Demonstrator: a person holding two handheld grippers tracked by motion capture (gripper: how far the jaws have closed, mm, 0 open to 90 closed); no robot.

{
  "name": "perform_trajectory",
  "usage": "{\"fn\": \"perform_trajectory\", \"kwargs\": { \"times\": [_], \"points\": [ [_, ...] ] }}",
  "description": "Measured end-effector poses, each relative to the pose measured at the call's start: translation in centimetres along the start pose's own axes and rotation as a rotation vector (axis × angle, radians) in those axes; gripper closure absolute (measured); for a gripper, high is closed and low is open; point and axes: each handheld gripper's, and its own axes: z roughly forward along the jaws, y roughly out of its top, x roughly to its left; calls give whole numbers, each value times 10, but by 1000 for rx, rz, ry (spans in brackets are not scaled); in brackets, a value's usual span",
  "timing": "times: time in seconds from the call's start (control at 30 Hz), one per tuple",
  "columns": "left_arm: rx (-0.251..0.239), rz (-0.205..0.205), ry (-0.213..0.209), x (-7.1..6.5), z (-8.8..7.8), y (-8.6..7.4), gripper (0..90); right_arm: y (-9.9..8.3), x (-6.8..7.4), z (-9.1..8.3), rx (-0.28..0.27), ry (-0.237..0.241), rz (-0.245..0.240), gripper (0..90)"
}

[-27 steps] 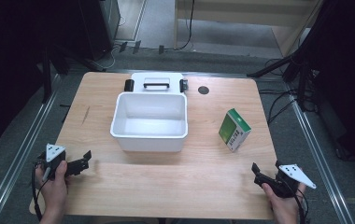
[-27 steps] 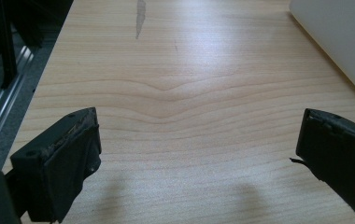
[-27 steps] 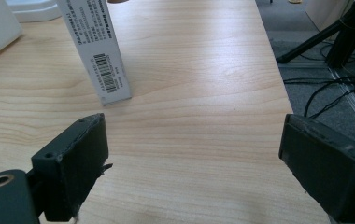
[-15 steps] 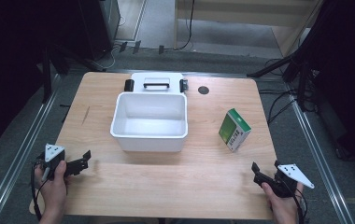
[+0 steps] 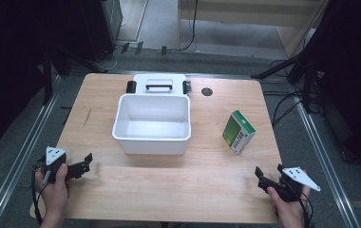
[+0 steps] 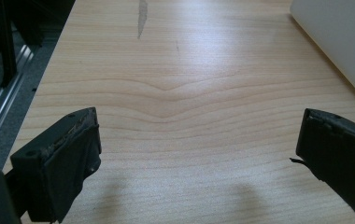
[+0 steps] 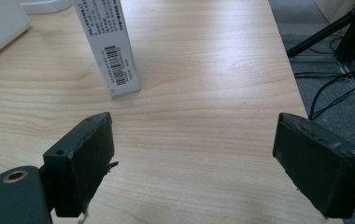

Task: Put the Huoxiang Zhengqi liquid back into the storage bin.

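Note:
A white rectangular bin stands empty in the middle of the wooden table. Behind it lies its white lid with a black handle and black clips. A green and white box stands upright to the bin's right; its barcode side faces my right gripper. My left gripper rests open at the table's front left, jaws wide apart over bare wood. My right gripper is held open at the front right, nothing between its jaws. A hand holds each one.
A small black round hole sits in the table behind the box. The bin's white wall shows at the right of the left gripper view. Metal rails flank the table, and cables and black stands lie on the floor to the right.

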Motion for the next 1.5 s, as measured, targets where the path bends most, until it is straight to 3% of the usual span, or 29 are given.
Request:
{"fn": "perform_trajectory", "kwargs": {
  "times": [0.27, 0.87, 1.13, 1.47, 1.5],
  "points": [
    [1, -4, -4, 1, 0, 0, 8, 11, 6, -1, 20, 5, -17, 129],
    [-1, -6, -2, 0, 0, 0, 9, 36, 1, -8, 104, 12, -72, 154],
    [1, -4, -3, 1, 0, 0, 9, 58, 7, -7, 207, 34, -124, 153],
    [0, -4, -3, 1, 0, 0, 8, 73, 10, -2, 274, 50, -172, 153],
    [0, -5, -4, 1, 0, 0, 9, 77, 11, 0, 311, 40, -176, 153]
  ]
}}
